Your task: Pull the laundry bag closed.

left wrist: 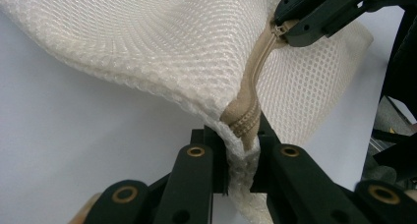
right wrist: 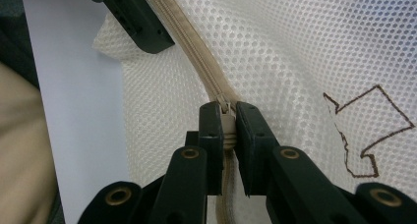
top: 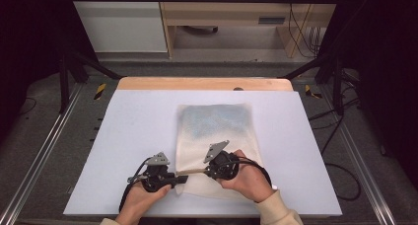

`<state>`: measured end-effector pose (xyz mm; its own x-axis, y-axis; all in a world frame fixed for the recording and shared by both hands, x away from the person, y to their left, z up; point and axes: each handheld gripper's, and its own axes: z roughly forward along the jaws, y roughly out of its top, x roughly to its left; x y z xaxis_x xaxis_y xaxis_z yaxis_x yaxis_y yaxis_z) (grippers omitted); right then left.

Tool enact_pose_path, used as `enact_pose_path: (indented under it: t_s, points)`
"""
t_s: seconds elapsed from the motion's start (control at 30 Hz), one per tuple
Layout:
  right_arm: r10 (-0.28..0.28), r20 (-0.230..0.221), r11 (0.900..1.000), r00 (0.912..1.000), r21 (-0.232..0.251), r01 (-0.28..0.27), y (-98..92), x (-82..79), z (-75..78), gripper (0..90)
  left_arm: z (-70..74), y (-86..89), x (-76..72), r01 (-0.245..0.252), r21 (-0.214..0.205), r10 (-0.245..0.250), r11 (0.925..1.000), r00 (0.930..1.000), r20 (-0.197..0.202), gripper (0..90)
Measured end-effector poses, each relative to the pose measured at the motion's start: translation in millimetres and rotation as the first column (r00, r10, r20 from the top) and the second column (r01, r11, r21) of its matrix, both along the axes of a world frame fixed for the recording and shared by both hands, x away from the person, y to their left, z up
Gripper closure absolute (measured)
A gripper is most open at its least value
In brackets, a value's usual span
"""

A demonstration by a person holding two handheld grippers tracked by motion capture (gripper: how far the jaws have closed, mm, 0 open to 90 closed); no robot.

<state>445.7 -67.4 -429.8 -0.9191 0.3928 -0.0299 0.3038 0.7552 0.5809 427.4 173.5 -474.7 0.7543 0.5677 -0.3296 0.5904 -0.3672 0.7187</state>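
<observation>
A white mesh bag [top: 217, 126] lies flat on the pale table [top: 133, 131], its beige zipper [top: 191, 172] running along the near edge. My left gripper [top: 180, 178] is shut on the bag's near-left corner, and the left gripper view has the zipper end [left wrist: 246, 121] pinched between its jaws [left wrist: 242, 140]. Just to the right, my right gripper [top: 204, 169] is shut on the zipper pull [right wrist: 225, 118], with its jaws [right wrist: 225, 126] closed on both sides of it. The zipper tape [right wrist: 189, 42] runs on to the left gripper [right wrist: 142, 27]. The stretch of zipper [left wrist: 253, 81] between the grippers is lifted and taut.
A brown arrow mark [right wrist: 369, 130] is drawn on the mesh beside the zipper. The table has a wooden far edge [top: 204, 83]. Black frame legs [top: 64, 77] and cables [top: 340, 180] stand on the floor around it. A shelf unit [top: 231, 18] stands behind.
</observation>
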Motion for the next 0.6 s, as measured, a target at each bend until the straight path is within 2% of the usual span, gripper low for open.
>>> enact_pose_path:
  t_s: [0.6]
  points:
    - [-0.025,-0.008,0.9997,0.9997,0.009,0.025,-14.1,-1.3,-0.8,82.2,0.8,-0.5,-0.5,0.004,-0.001,-0.004,1.0,1.0,0.002,82.9]
